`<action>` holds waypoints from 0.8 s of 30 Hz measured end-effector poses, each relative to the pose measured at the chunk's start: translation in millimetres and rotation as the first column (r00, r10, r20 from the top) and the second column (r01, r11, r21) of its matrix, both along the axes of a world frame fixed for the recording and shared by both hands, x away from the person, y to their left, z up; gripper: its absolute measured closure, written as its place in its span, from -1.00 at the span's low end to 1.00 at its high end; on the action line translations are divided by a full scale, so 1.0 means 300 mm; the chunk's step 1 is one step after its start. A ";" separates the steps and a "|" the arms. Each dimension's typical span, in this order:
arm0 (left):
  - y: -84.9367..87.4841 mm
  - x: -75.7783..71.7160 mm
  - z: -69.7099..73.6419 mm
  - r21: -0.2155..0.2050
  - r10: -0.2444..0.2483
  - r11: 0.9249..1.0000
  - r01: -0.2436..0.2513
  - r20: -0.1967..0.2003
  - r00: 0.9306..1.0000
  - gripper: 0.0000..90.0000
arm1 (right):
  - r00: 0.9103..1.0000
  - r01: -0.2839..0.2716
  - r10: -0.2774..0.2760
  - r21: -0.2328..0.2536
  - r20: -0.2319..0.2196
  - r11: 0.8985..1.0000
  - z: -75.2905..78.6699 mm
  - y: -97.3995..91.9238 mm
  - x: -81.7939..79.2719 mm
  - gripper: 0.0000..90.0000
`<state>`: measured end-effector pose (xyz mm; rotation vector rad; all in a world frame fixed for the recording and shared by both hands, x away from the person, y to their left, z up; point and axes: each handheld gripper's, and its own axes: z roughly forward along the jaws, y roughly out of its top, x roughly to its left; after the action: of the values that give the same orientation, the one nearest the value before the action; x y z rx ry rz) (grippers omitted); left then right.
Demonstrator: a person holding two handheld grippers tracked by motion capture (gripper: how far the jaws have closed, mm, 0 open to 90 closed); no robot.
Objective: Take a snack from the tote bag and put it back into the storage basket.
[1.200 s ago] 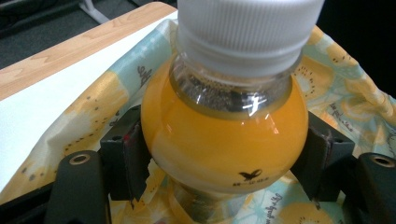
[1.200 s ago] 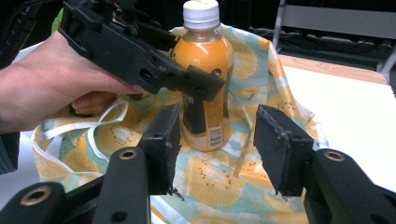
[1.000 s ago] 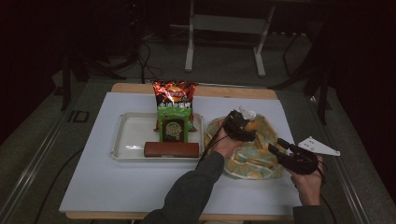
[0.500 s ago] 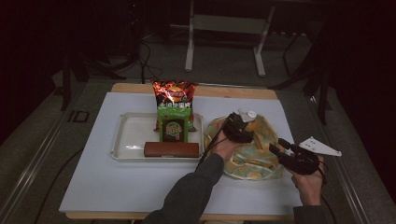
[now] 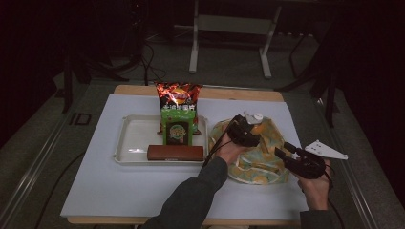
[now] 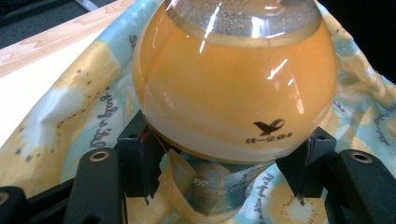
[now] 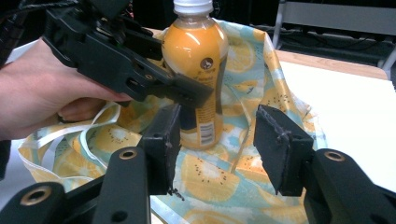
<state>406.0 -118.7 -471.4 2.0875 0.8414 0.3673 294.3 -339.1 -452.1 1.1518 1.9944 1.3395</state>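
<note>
The left gripper (image 5: 248,128) has just been closing its fingers, and they now clamp the waist of the juice bottle (image 7: 195,65). The bottle stands upright on the fruit-print cloth bag (image 5: 258,160), toward the right edge of the tabletop (image 5: 95,191). The right gripper (image 5: 285,151) hovers over the bag's near right side, fingers apart with nothing between them. A white tray (image 5: 131,138) with snack packets sits near the middle of the tabletop.

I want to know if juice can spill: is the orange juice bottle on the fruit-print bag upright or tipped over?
Upright. The clear plastic bottle of orange juice stands on the fruit-print cloth bag, white cap at top.
</note>
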 end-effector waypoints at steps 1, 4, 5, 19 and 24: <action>0.002 -0.002 0.003 -0.001 -0.001 1.000 0.001 0.000 1.000 -0.17 | 1.000 0.001 -0.001 0.000 -0.002 1.000 -0.001 0.000 0.001 0.12; 0.008 -0.010 0.015 -0.011 -0.010 1.000 0.010 0.002 1.000 -0.17 | 1.000 0.001 -0.001 -0.001 -0.006 1.000 -0.005 0.000 0.002 0.12; 0.009 -0.013 0.021 -0.011 -0.015 1.000 0.015 0.004 1.000 -0.17 | 1.000 0.001 -0.001 0.000 -0.008 1.000 -0.006 0.001 0.002 0.12; 0.039 -0.041 0.090 -0.025 -0.031 0.999 0.031 0.031 0.999 -0.17 | 1.000 -0.002 0.002 0.000 -0.015 1.000 -0.011 0.002 0.004 0.13; 0.040 -0.056 0.120 -0.023 -0.044 0.999 0.045 0.048 0.998 -0.17 | 1.000 -0.003 0.003 0.000 -0.016 1.000 -0.012 0.003 0.004 0.12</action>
<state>389.2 -106.7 -435.5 2.0641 0.7668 0.3798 295.5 -338.3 -455.7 1.1636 2.0080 1.3350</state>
